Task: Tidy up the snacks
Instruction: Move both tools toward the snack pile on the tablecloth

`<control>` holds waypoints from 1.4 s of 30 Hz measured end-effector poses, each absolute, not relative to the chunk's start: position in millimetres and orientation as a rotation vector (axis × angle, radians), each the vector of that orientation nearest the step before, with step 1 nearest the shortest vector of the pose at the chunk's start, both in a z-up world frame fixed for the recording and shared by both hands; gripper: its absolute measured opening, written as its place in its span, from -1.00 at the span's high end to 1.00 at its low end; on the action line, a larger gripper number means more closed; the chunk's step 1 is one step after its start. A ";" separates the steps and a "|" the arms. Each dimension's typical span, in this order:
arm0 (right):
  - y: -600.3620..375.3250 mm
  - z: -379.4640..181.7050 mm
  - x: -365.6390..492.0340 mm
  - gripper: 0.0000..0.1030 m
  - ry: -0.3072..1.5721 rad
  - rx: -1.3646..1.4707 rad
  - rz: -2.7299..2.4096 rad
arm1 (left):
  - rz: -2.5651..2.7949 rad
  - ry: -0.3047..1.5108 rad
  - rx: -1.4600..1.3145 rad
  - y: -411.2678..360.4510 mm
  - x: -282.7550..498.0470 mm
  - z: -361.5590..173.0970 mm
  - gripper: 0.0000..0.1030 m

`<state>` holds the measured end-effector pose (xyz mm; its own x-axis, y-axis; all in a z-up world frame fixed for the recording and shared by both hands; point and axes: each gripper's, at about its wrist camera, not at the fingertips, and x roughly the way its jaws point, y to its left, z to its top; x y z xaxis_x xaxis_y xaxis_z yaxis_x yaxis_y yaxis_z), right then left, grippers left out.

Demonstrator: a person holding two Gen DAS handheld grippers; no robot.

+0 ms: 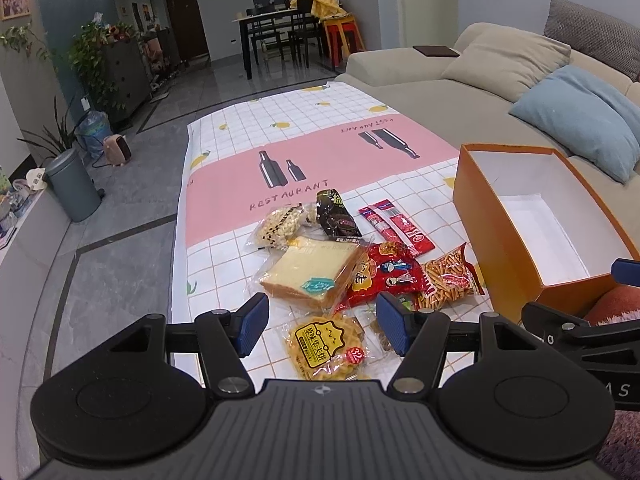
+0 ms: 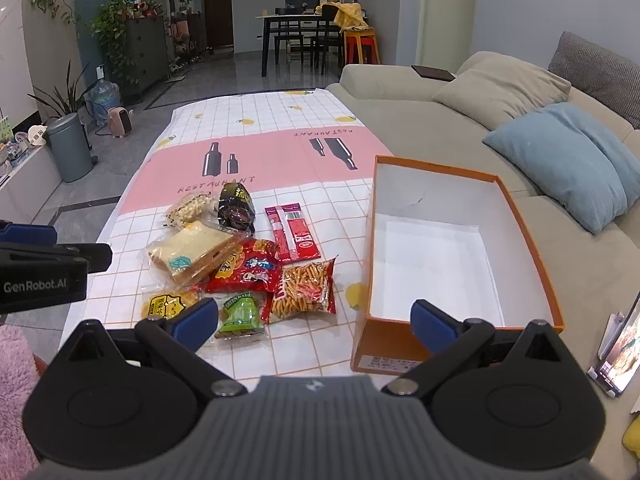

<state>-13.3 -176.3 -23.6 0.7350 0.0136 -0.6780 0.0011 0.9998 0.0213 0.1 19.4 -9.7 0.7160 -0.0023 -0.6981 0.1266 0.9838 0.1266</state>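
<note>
Nearest, the left hand-held gripper (image 1: 322, 326) hangs with its jaws wide over the waffle-biscuit packet (image 1: 326, 346), holding nothing, probably lined up for a first pick. The right hand-held gripper (image 2: 316, 322) is likewise spread wide and unladen, between the green packet (image 2: 240, 316) and the orange box (image 2: 532, 240), likely poised to ferry snacks across. Beyond, the bread (image 1: 310, 272), red bag (image 2: 246, 266), stick snacks (image 2: 306, 290) and sausage packet (image 2: 292, 232) lie heaped on the table (image 2: 260, 120), just beside the open, unfilled box, so sorting has not yet begun.
</note>
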 end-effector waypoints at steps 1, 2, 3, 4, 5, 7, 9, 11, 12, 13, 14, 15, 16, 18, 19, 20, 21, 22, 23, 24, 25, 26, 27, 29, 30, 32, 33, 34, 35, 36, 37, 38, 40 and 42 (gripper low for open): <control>-176.3 -23.4 -13.5 -0.94 0.745 0.020 0.006 | -0.072 0.771 0.169 19.8 -0.2 -9.6 -0.41; -176.5 -23.3 -13.2 -0.94 0.745 0.021 0.006 | -0.072 0.773 0.170 20.1 -0.5 -9.8 -0.41; -176.6 -23.3 -13.2 -0.94 0.746 0.021 0.006 | -0.072 0.773 0.171 20.1 -0.3 -10.2 -0.41; -176.5 -23.5 -13.2 -0.94 0.746 0.021 0.006 | -0.072 0.775 0.172 19.6 -0.2 -11.0 -0.41; -176.1 -23.2 -13.0 -0.94 0.749 0.020 0.005 | -0.072 0.777 0.173 19.6 -0.4 -11.6 -0.41; -176.4 -23.5 -12.8 -0.94 0.752 0.021 0.006 | -0.071 0.783 0.174 19.4 -0.1 -12.8 -0.41; -175.6 -23.7 -12.9 -0.94 0.755 0.020 0.007 | -0.070 0.789 0.174 18.2 1.1 -13.3 -0.41; -175.4 -23.6 -12.3 -0.94 0.758 0.020 0.006 | -0.070 0.793 0.172 18.3 1.1 -13.5 -0.41; -175.5 -23.9 -12.2 -0.94 0.757 0.020 0.006 | -0.070 0.795 0.172 18.3 1.1 -13.4 -0.41; -176.1 -23.7 -12.2 -0.94 0.757 0.021 0.005 | -0.071 0.795 0.172 18.4 1.0 -13.0 -0.41; -175.2 -23.9 -11.8 -0.94 0.757 0.020 0.003 | -0.071 0.795 0.172 18.4 0.8 -12.7 -0.41; -175.1 -23.8 -11.8 -0.94 0.757 0.020 0.003 | -0.070 0.795 0.172 18.5 0.8 -12.9 -0.41; -175.5 -23.4 -11.7 -0.94 0.757 0.020 0.003 | -0.071 0.794 0.172 18.6 1.0 -13.1 -0.41; -175.1 -23.6 -11.8 -0.94 0.757 0.019 0.004 | -0.071 0.796 0.172 18.6 1.0 -13.1 -0.41; -175.3 -23.5 -11.6 -0.94 0.758 0.018 0.005 | -0.071 0.797 0.172 18.6 0.8 -13.2 -0.41; -175.0 -23.5 -11.6 -0.94 0.758 0.018 0.005 | -0.071 0.798 0.173 18.3 1.1 -13.1 -0.41; -174.5 -23.3 -11.6 -0.94 0.759 0.016 0.005 | -0.072 0.799 0.174 18.1 1.2 -13.0 -0.41; -174.7 -23.3 -11.3 -0.94 0.759 0.016 0.005 | -0.071 0.802 0.174 17.9 1.3 -12.9 -0.41; -174.5 -23.4 -11.4 -0.94 0.759 0.016 0.006 | -0.071 0.805 0.175 17.5 1.9 -12.7 -0.41; -174.4 -23.4 -11.1 -0.94 0.759 0.016 0.007 | -0.070 0.808 0.174 17.1 2.8 -12.6 -0.41; -174.6 -23.3 -10.9 -0.94 0.759 0.016 0.007 | -0.070 0.811 0.172 17.0 3.5 -12.6 -0.41; -174.5 -23.3 -10.8 -0.94 0.759 0.016 0.007 | -0.070 0.814 0.170 16.9 4.4 -12.8 -0.41; -174.5 -23.4 -10.9 -0.94 0.760 0.016 0.007 | -0.071 0.816 0.168 17.1 4.5 -12.9 -0.41; -174.3 -23.5 -10.8 -0.94 0.760 0.016 0.007 | -0.069 0.819 0.167 17.2 5.1 -13.2 -0.41; -173.6 -23.7 -10.6 -0.94 0.762 0.015 0.007 | -0.069 0.819 0.166 17.3 5.1 -13.2 -0.41; -172.4 -24.2 -10.5 -0.94 0.767 0.016 0.009 | -0.069 0.820 0.165 17.2 5.3 -13.3 -0.41; -172.2 -24.6 -10.3 -0.94 0.768 0.017 0.010 | -0.068 0.820 0.166 17.3 5.2 -13.4 -0.41; -171.9 -24.9 -10.2 -0.94 0.770 0.018 0.011 | -0.069 0.820 0.166 17.4 5.2 -13.5 -0.41; -171.5 -25.3 -10.2 -0.94 0.771 0.018 0.011 | -0.069 0.821 0.166 17.4 5.1 -13.5 -0.41; -170.9 -25.5 -10.5 -0.94 0.771 0.018 0.011 | -0.069 0.822 0.167 17.4 5.2 -13.6 -0.41; -170.7 -25.3 -10.7 -0.94 0.771 0.018 0.011 | -0.068 0.822 0.166 17.6 5.3 -14.2 -0.41; -170.9 -25.5 -10.5 -0.94 0.771 0.018 0.011 | -0.069 0.824 0.167 17.6 5.4 -14.6 -0.41; -171.0 -25.4 -10.5 -0.94 0.771 0.018 0.011 | -0.069 0.826 0.167 17.4 5.1 -15.3 -0.41; -171.0 -25.4 -10.5 -0.94 0.771 0.018 0.011 | -0.070 0.829 0.168 16.9 4.7 -16.2 -0.41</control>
<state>-10.5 -171.0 -25.4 0.7168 0.0165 -0.6970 -0.0030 0.9998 0.0205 4.7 16.9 -16.2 0.6742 0.0038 -0.7386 0.1273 0.9844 0.1213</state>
